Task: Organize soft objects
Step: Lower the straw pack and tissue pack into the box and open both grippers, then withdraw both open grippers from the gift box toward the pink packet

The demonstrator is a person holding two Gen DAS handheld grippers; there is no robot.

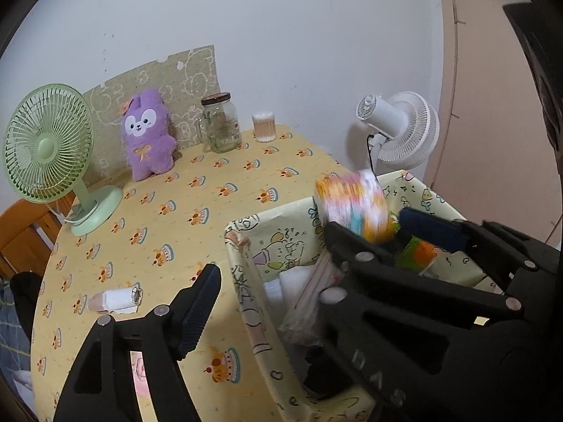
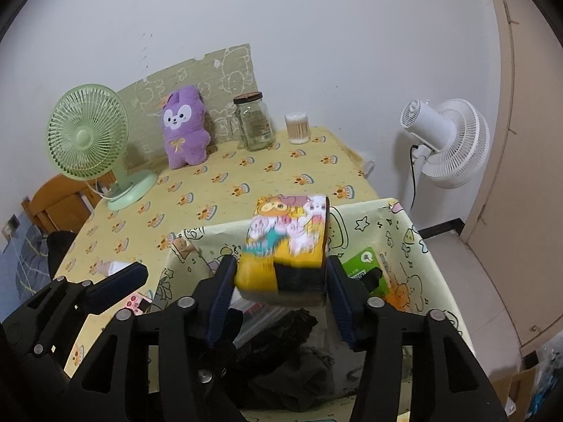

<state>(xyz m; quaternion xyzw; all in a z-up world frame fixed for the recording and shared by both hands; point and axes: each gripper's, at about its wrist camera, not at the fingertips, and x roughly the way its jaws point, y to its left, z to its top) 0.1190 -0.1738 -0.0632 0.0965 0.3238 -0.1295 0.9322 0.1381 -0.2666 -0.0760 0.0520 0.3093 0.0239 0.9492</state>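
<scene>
A yellow cartoon-print soft pack point(image 2: 286, 242) is blurred between the fingers of my right gripper point(image 2: 281, 281), over the open fabric bin point(image 2: 415, 242); whether the pads press it cannot be told. The same pack point(image 1: 355, 204) shows in the left wrist view above the bin point(image 1: 242, 246). My left gripper point(image 1: 267, 263) is open, one finger over the table, the other over the bin. The bin holds dark cloth point(image 2: 281, 358), white items point(image 1: 295, 281) and a green packet point(image 2: 364, 263). A purple plush bunny point(image 1: 147, 133) stands at the back of the table.
A green desk fan point(image 1: 49, 147), a glass jar point(image 1: 220, 123) and a cotton swab tub point(image 1: 264, 126) stand on the yellow tablecloth point(image 1: 197, 211). A small white roll point(image 1: 116, 300) lies near my left finger. A white floor fan point(image 2: 447, 140) stands right of the table.
</scene>
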